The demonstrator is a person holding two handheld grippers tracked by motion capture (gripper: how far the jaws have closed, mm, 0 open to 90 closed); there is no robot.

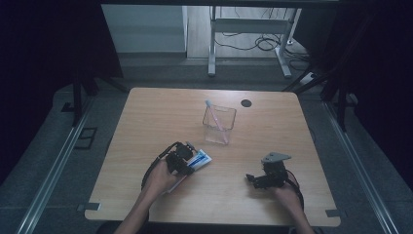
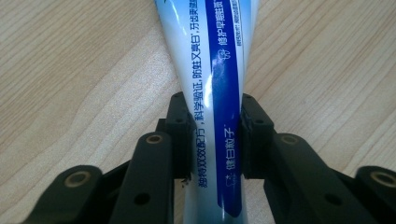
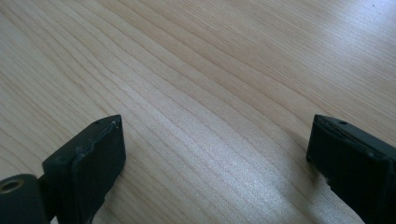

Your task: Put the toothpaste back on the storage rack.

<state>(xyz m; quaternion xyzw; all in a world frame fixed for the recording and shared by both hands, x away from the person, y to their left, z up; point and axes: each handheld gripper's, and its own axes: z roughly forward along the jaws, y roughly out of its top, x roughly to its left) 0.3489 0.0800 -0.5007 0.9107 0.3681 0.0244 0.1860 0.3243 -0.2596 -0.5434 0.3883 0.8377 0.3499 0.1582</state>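
Observation:
A blue and white toothpaste tube (image 1: 200, 159) (image 2: 215, 65) lies on the wooden table (image 1: 151, 117), left of centre and near the front. My left gripper (image 1: 186, 163) (image 2: 215, 137) is shut on it, with both pads pressed against the tube's sides. In the left gripper view the tube runs up between the jaws and out of the top of the frame. My right gripper (image 1: 253, 179) (image 3: 215, 154) rests at the front right, open wide, with bare wood between its fingers.
A clear square cup (image 1: 219, 127) stands at the table's middle with a pale toothbrush (image 1: 214, 113) leaning in it. A black round cap (image 1: 246, 103) sits in the tabletop behind the cup. A white desk frame (image 1: 248, 34) stands on the floor beyond.

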